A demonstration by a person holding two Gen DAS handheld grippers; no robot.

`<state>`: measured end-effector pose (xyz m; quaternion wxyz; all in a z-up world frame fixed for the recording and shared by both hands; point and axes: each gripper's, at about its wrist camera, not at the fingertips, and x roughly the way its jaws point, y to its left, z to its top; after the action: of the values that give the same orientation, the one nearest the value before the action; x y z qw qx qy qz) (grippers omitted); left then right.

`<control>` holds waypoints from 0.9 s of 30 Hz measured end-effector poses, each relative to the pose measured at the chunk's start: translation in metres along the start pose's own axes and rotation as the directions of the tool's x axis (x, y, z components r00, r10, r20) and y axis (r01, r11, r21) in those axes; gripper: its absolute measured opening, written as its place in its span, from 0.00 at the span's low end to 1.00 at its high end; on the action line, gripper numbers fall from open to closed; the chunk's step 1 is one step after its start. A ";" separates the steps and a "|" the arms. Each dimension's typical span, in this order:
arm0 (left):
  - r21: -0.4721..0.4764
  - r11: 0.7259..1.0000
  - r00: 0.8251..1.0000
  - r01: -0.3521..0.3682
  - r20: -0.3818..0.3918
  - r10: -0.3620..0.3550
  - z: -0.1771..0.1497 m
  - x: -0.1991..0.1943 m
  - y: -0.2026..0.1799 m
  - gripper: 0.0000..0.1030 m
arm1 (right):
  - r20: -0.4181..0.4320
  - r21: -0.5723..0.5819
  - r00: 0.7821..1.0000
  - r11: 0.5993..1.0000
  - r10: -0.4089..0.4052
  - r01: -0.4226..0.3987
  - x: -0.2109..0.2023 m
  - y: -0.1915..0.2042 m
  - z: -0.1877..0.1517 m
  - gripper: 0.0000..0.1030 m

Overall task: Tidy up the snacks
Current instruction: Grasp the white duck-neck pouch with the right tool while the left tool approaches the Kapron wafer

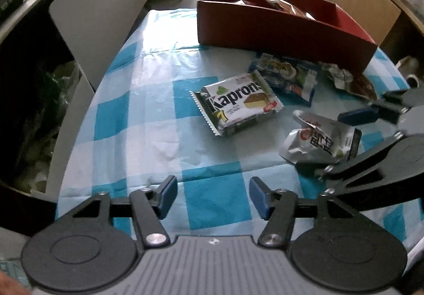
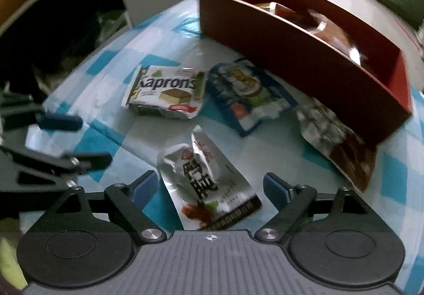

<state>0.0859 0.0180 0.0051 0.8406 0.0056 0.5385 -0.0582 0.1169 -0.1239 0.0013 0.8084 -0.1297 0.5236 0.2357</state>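
Note:
My left gripper hangs open over bare checked cloth, nothing between its fingers. Ahead of it lies a white Kaprons wafer pack, then a blue snack packet. My right gripper is open and straddles a silver pouch with black characters; its pads stand clear of the pouch. A crumpled silver and brown wrapper lies against the red box, which holds several snacks. Each gripper shows at the edge of the other's view.
The blue and white checked tablecloth covers a table whose left edge drops off to a dark area with plastic bags. A white panel stands behind the table. A cardboard box sits beyond the red box.

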 end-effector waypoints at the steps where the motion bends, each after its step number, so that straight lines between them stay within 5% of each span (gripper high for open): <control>1: -0.008 1.000 1.000 0.008 -0.001 -0.008 0.000 0.000 0.001 0.54 | -0.011 -0.022 1.000 1.000 -0.004 0.004 0.005 0.002 0.002 0.90; 6: -0.020 0.999 0.999 0.037 0.015 -0.037 0.009 -0.004 0.004 0.54 | 0.007 -0.089 1.000 0.996 -0.020 0.020 0.013 0.008 0.002 0.89; 9: -0.014 0.999 0.998 0.052 0.028 -0.051 0.014 -0.007 0.003 0.55 | 0.024 -0.080 1.000 0.997 -0.010 0.012 0.006 0.011 -0.001 0.72; 11: -0.002 0.999 0.998 0.051 0.042 -0.051 0.018 -0.009 0.001 0.57 | 0.022 -0.076 1.000 0.997 -0.011 0.013 0.003 0.014 -0.003 0.69; 16: 0.123 0.989 0.994 0.085 0.059 -0.092 0.037 -0.006 -0.007 0.65 | -0.010 -0.084 1.000 0.996 -0.028 0.027 -0.007 0.015 -0.011 0.63; 21: 0.347 0.936 0.992 0.060 0.088 -0.096 0.059 0.015 -0.026 0.66 | -0.015 0.008 1.000 1.000 0.005 -0.005 -0.016 -0.005 -0.028 0.63; 27: 0.468 0.881 0.995 0.061 0.035 -0.088 0.075 0.050 -0.034 0.70 | 0.019 0.106 0.995 0.990 0.096 -0.097 -0.020 -0.030 -0.037 0.65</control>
<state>0.1709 -0.0261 -0.0071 0.8263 0.1852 0.4850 -0.2185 0.0963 -0.1720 0.0028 0.8056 -0.0592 0.5353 0.2471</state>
